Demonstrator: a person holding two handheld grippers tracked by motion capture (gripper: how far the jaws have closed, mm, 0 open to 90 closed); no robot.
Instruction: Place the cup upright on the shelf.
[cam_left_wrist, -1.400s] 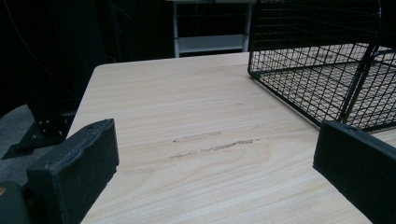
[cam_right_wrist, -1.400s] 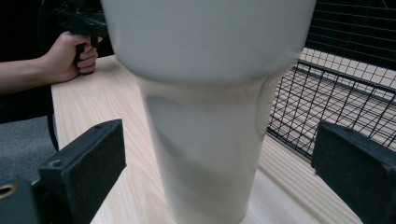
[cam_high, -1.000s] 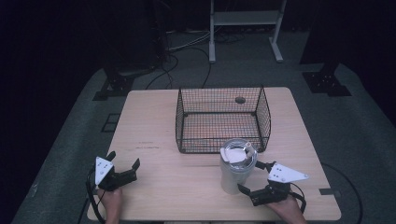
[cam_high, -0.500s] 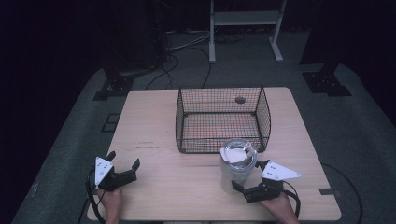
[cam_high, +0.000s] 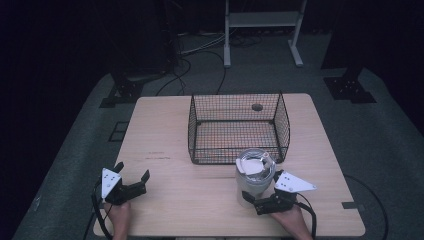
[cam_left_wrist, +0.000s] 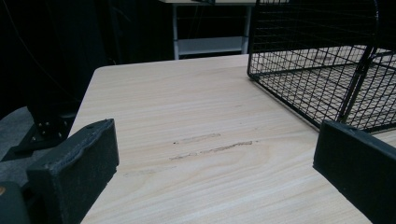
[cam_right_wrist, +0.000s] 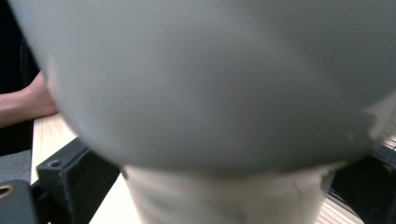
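1. The right gripper (cam_high: 254, 202) sits at the near right of the table (cam_high: 200, 200), with its jaws spread on either side of the base of the cup (cam_high: 255, 177). In the right gripper view the cup (cam_right_wrist: 210, 116) lies between the two black jaws; whether the pads press on it cannot be told.
2. The left gripper (cam_high: 132, 180) rests at the near left, jaws wide apart and holding nothing.
3. The cup stands upright, its long axis vertical and its mouth up, with something white inside. It stands just near of the wire basket (cam_high: 237, 127), right of the table's middle.
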